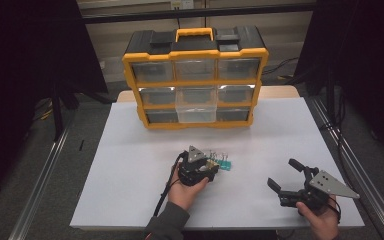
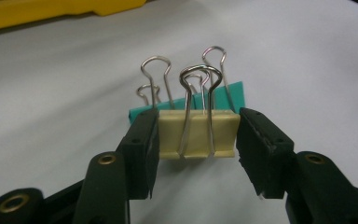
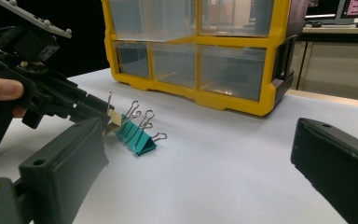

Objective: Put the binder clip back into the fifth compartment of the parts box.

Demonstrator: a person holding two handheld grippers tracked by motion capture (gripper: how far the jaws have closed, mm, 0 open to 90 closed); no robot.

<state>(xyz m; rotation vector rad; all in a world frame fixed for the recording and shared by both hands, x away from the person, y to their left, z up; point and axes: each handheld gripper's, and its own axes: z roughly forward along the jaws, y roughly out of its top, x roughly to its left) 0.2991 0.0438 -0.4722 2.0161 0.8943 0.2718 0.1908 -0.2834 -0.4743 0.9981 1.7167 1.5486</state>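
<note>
White table (image 1: 130, 165), left tongs (image 2: 198, 135) clamped on cream binder clip (image 2: 198, 133), teal clips (image 3: 137, 135) behind

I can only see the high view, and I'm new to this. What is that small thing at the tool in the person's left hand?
Observer: A cream binder clip. The left gripper view shows the left gripper's jaws closed on its two ends.
Operator: And the green bit next to it?
Observer: Teal binder clips. In the right gripper view they lie on the white table, just behind the cream one.
Operator: Which way do the cream clip's handles point?
Observer: Its silver wire handles stand up side by side, away from the jaws.
</note>
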